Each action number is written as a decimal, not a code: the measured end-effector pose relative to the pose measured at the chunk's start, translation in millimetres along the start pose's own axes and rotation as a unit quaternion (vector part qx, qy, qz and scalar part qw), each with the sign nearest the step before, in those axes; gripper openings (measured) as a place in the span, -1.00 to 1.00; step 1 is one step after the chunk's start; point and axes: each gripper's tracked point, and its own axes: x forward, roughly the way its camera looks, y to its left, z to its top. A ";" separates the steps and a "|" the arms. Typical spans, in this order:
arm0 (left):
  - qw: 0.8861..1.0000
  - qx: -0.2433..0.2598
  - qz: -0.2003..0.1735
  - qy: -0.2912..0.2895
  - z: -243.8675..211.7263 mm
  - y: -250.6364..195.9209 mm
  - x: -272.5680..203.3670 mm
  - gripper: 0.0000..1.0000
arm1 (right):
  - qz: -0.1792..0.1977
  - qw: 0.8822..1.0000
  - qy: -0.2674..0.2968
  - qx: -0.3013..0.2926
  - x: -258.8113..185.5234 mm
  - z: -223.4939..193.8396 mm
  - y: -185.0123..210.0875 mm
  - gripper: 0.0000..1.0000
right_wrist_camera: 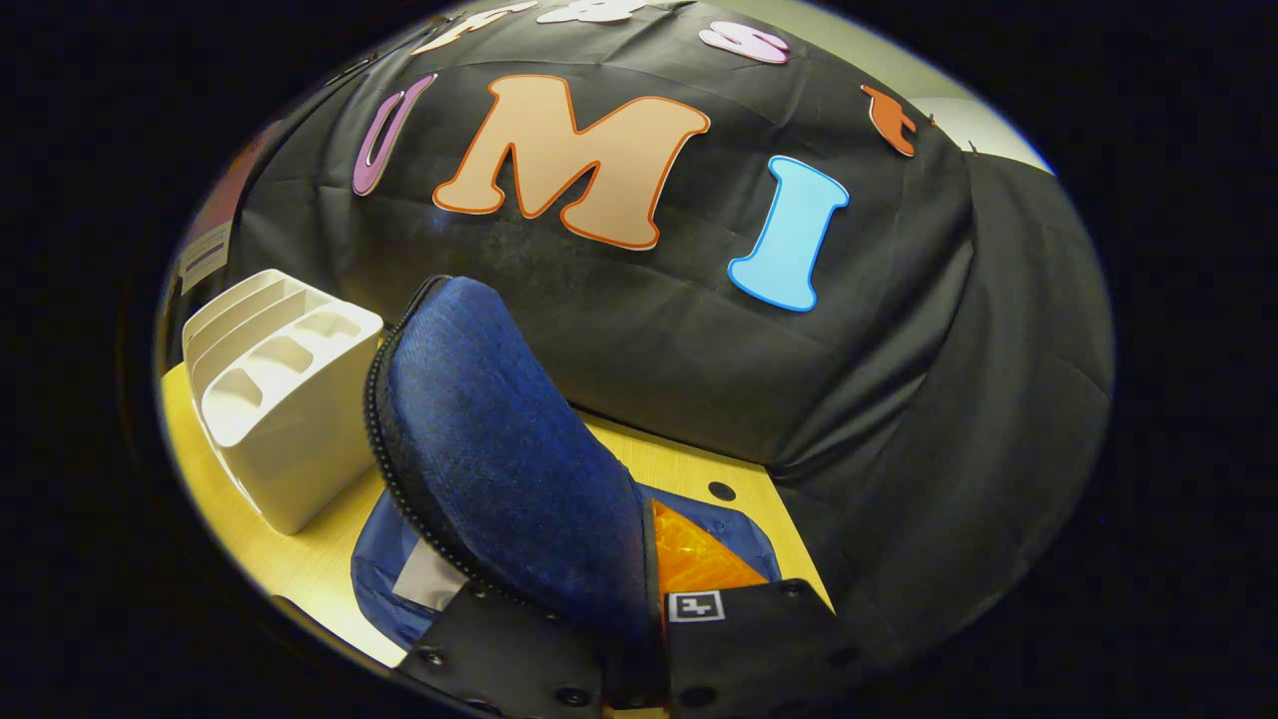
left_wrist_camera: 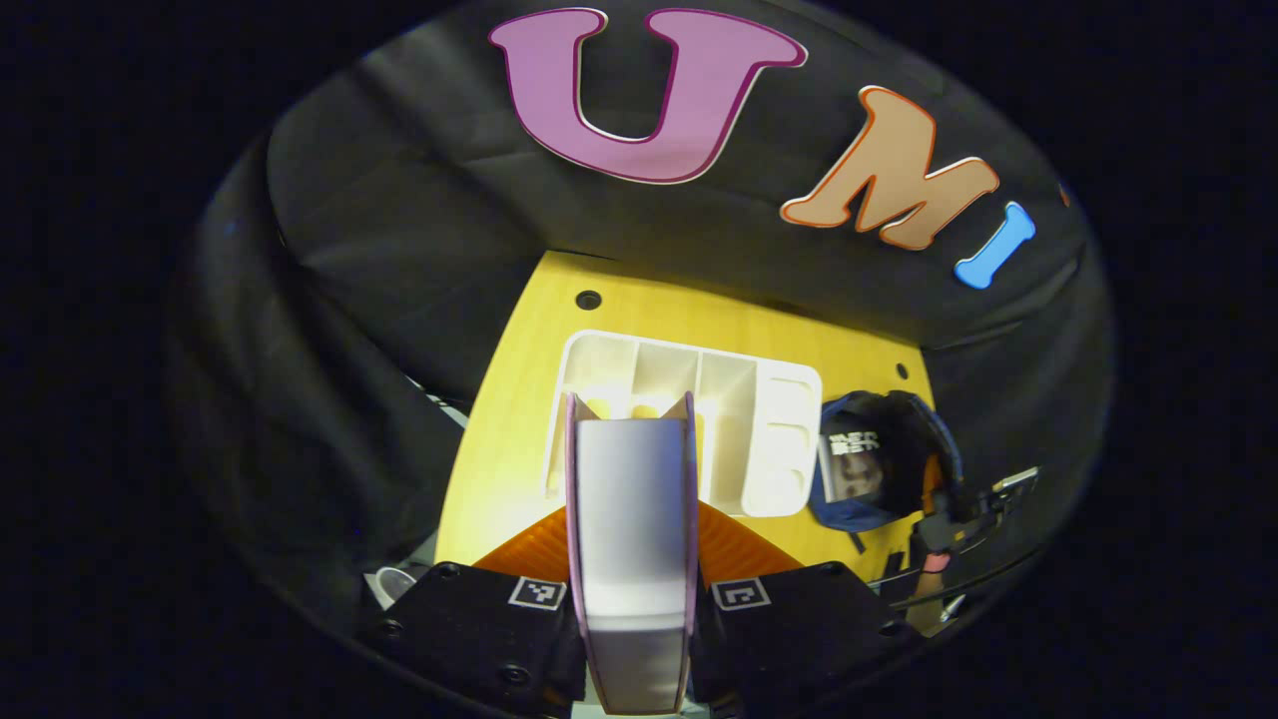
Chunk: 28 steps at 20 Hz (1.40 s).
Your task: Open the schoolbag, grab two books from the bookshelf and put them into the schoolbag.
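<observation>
Meanwhile left gripper fingers clamped book upright, above white bookshelf on yellow surface. Right gripper fingers pinched schoolbag flap, raised beside bookshelf; schoolbag open.

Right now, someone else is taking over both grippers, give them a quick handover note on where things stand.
Left gripper: shut on a book, held above the white bookshelf.
Right gripper: shut on the schoolbag flap, holding it lifted open.
The schoolbag sits beside the bookshelf on the yellow table.
Done: bag opened, one book grabbed.
Left: put this book in. I can't tell whether another book is already inside or still to fetch.
</observation>
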 end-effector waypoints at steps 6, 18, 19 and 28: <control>0.987 -0.060 -0.148 0.012 -30.5 -89.6 17.7 -0.24 | 0.005 1.000 -0.002 0.010 -1.0 -0.5 -3.4 -0.87; 0.953 -0.037 -0.300 0.013 -49.1 -256.4 104.8 -0.23 | 0.001 0.999 0.007 0.042 0.9 -0.3 -8.0 -0.85; 0.953 -0.033 -0.301 0.016 -50.3 -266.6 117.3 -0.27 | 0.000 0.999 0.008 0.046 1.0 -0.3 -9.0 -0.87; 0.950 -0.025 -0.311 0.016 -74.7 -344.7 220.1 -0.24 | 0.001 0.995 0.015 0.097 4.8 -2.0 -21.0 -0.85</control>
